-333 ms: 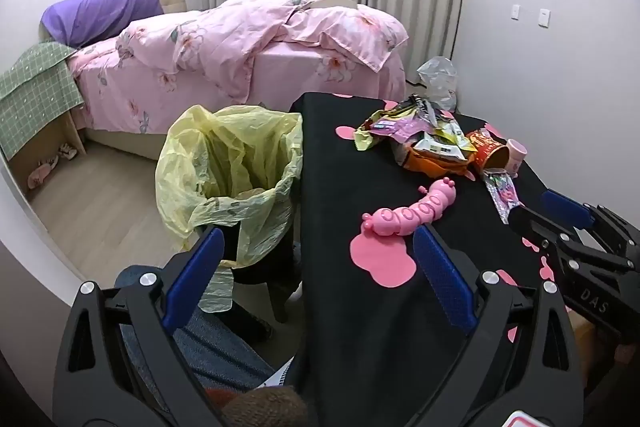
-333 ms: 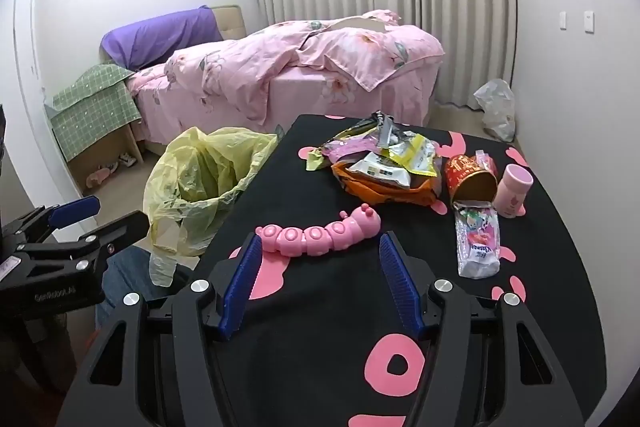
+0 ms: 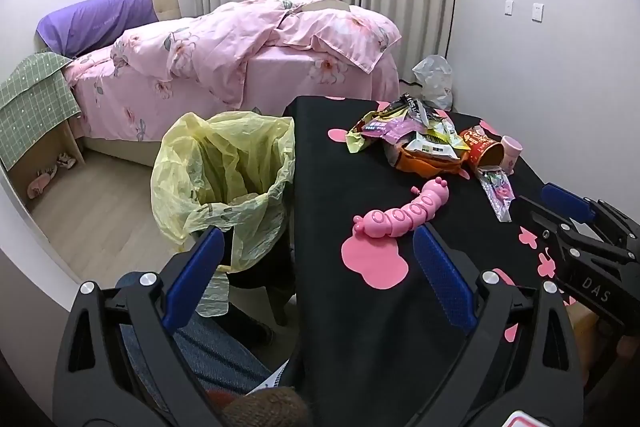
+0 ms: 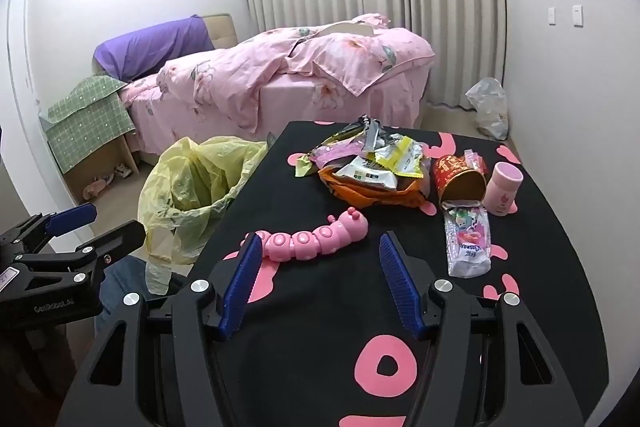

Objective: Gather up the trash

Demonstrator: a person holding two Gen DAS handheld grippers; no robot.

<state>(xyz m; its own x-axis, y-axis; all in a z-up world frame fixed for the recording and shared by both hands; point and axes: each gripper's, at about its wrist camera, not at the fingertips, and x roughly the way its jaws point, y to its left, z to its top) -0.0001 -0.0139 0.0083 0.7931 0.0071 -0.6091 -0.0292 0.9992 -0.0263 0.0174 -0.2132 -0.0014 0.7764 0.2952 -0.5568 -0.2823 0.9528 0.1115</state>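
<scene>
Crumpled wrappers (image 4: 372, 163) lie heaped on the black table (image 4: 540, 267); left gripper (image 3: 316, 267) and right gripper (image 4: 320, 283) gape, holding nothing.

**Hidden and unreadable bits**

I can't see inside the bin bag (image 3: 224, 179); its folds block the bottom, and the bin under it shows only as a dark base. Wrapper pile (image 4: 372, 167): pieces overlap, I can't count them or read the print. The orange bag (image 4: 368, 193) is mostly buried under it. The sachet (image 4: 468, 243) label is too small to read. The red cup (image 3: 482, 149) hides part of the pink cup (image 3: 511, 153) in the left view. Table (image 4: 540, 267) near edge is cut off by the frame and my gripper bodies. Person: only a jeans leg (image 3: 216, 347) shows.
</scene>
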